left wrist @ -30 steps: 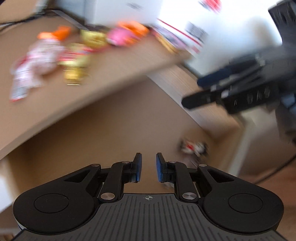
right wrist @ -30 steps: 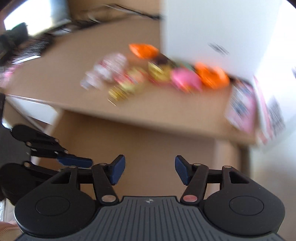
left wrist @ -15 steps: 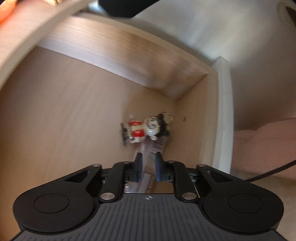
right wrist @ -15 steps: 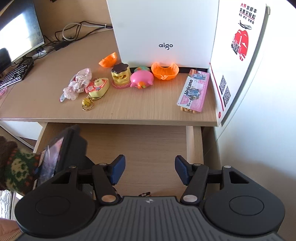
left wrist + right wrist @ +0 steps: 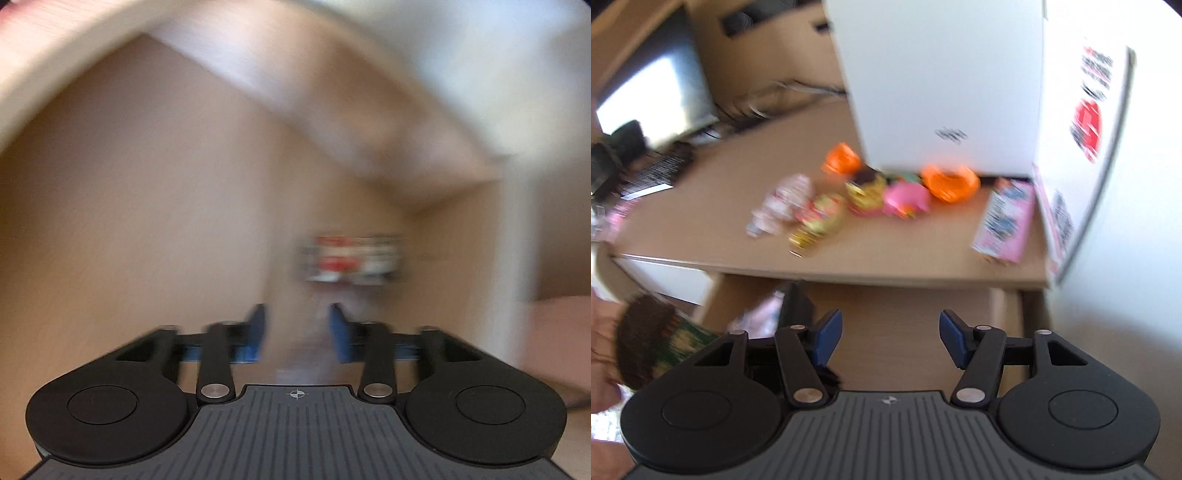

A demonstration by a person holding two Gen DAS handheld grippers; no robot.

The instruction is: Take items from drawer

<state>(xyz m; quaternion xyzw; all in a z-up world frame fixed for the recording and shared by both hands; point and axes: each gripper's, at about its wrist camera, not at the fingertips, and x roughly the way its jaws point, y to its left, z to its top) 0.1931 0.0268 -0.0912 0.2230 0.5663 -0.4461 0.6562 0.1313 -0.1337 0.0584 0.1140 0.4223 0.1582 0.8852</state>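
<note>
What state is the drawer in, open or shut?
Open. The drawer is pulled out from under the desk, its bare floor showing; a blurred red-and-white item lies inside near a corner.

Blurred toys on desk

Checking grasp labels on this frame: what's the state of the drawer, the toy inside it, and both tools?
drawer: open, pulled out under the desktop.
toy figure: lying on the drawer floor near the right wall, not gripped; blurred.
left tool: open, pointing into the drawer, short of the toy figure.
right tool: open, empty.
</note>
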